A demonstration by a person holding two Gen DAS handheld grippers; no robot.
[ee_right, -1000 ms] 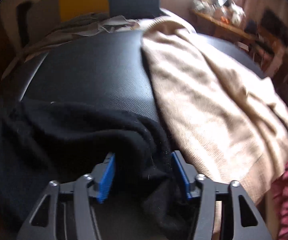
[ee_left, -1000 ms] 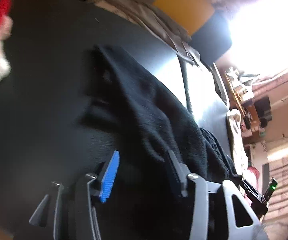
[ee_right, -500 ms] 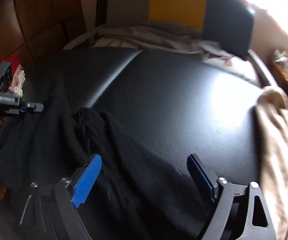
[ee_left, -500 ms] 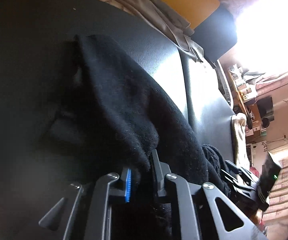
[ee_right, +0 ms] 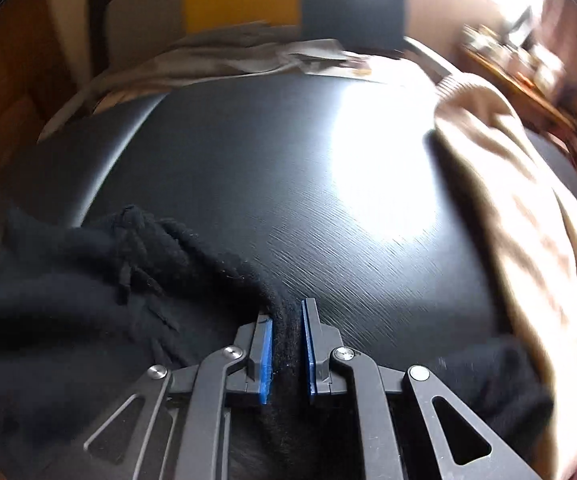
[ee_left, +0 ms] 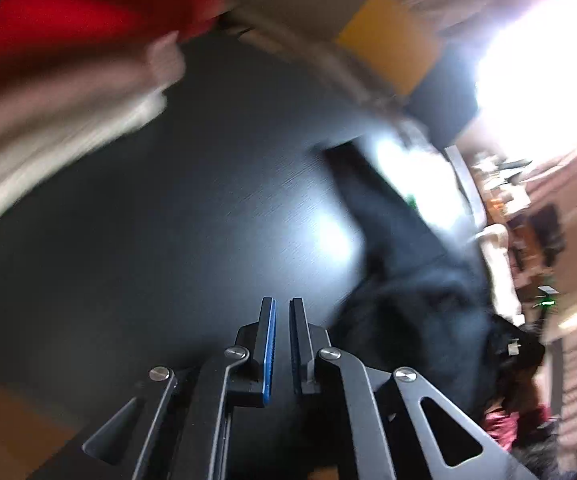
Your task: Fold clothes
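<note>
No legible writing — black garment (ee_right: 88, 300)

Fuzzy black knit (ee_right: 88, 280) — glossy (grained) tabletop (ee_right: 328, 200).

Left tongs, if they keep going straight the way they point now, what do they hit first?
Most likely the bare black table. The left tongs are shut with nothing visible between them and aim down at empty surface; the black garment lies off to their right. The picture is blurred, so depth is uncertain.
</note>
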